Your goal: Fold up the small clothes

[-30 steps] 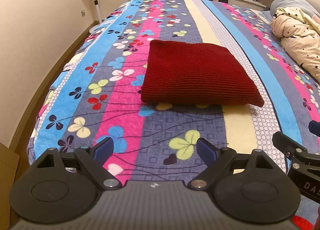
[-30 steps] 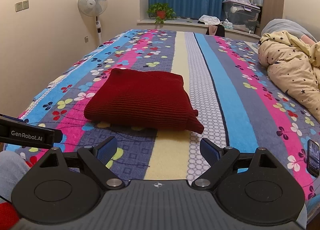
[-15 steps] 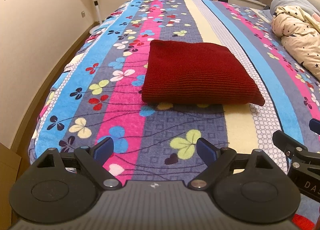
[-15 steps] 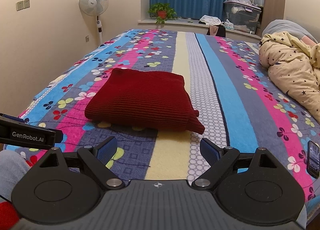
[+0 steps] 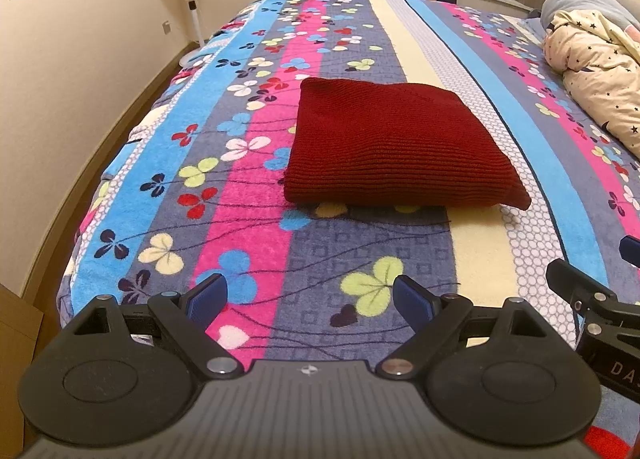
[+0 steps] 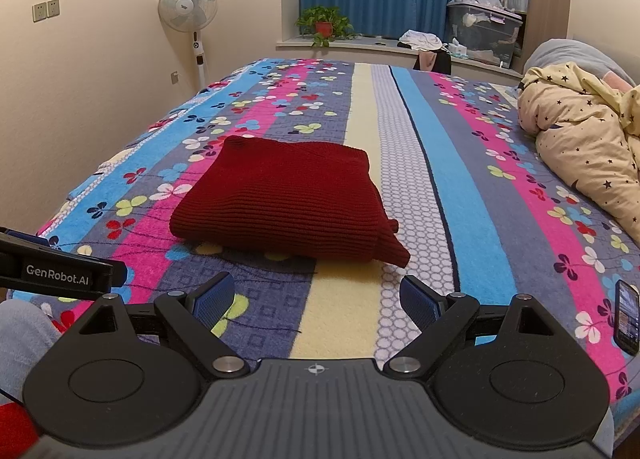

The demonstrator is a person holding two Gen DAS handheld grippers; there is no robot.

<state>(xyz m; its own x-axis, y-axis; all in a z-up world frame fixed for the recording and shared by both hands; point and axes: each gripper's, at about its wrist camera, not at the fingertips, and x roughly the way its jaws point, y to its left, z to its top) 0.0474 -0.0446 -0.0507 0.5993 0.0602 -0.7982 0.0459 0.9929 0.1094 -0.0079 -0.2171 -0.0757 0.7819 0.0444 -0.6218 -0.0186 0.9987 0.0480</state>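
A dark red knitted garment [image 5: 396, 147] lies folded into a thick rectangle on the striped floral blanket [image 5: 248, 195]; it also shows in the right wrist view [image 6: 288, 199]. My left gripper [image 5: 310, 297] is open and empty, held above the blanket's near edge, well short of the garment. My right gripper [image 6: 316, 299] is open and empty, also near the edge and apart from the garment. Each gripper shows at the side of the other's view: the right gripper's body [image 5: 592, 311] and the left gripper's body [image 6: 56, 271].
A cream star-print duvet [image 6: 584, 139] is bunched at the right of the bed. A phone [image 6: 626, 317] lies on the blanket at the right. A standing fan [image 6: 188, 15] is by the left wall, a potted plant [image 6: 324, 25] and storage boxes on the sill behind.
Both grippers have shifted only slightly; the garment lies as before and both stay open.
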